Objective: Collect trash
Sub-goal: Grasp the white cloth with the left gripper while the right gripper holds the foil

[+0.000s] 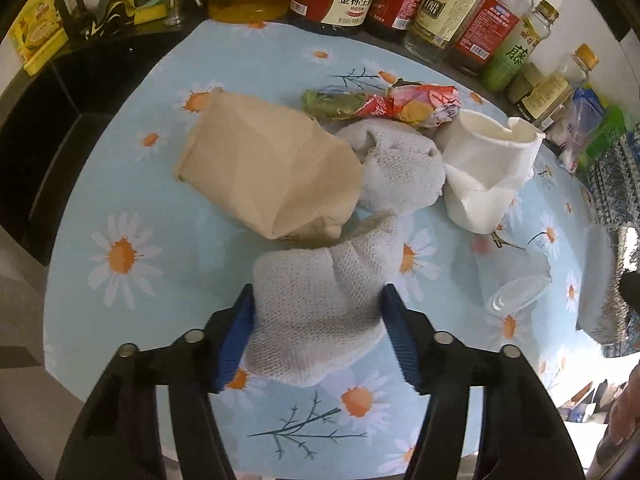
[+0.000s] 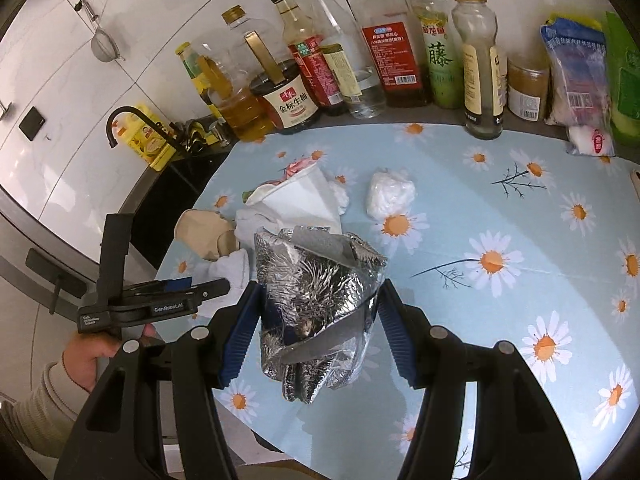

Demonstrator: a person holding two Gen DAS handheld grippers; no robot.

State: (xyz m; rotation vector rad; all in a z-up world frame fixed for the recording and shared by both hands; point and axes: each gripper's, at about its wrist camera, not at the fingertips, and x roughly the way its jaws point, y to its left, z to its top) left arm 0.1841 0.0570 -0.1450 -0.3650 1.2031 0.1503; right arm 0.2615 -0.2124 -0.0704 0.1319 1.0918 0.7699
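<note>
**Both grippers clamped on trash over the daisy tablecloth**

The landmark is the crushed white paper cup (image 1: 486,172), lying on its side on the pale blue daisy-print tablecloth (image 1: 132,216), its rim dented and its mouth gaping.

The left gripper (image 1: 318,304) is closed around a grey-white woven rag (image 1: 320,312): both blue pads press into its near end, which bulges between them. The cloth is coarse, waffle-textured and rumpled, and it trails away from the gripper in folds to a second bunched lump that touches the cup's side. Beside that lump, on the side away from the cup, lies a flattened brown paper bag (image 1: 264,172), creased and partly lying over the rag. Just behind the cup, towards the row of sauce and oil bottles (image 1: 432,8), sits a crumpled red and yellow snack wrapper (image 1: 412,106) with a green wrapper (image 1: 332,102) beside it. Near the cup, towards the camera, rests a clear plastic lid (image 1: 518,294).

The right gripper (image 2: 318,312) is clamped on a wad of crinkled silver foil (image 2: 316,304), shiny, wrinkled and folded over itself, held in front of the cup. A ball of white plastic film (image 2: 390,196) lies on the cloth beside the cup, apart from it.
</note>
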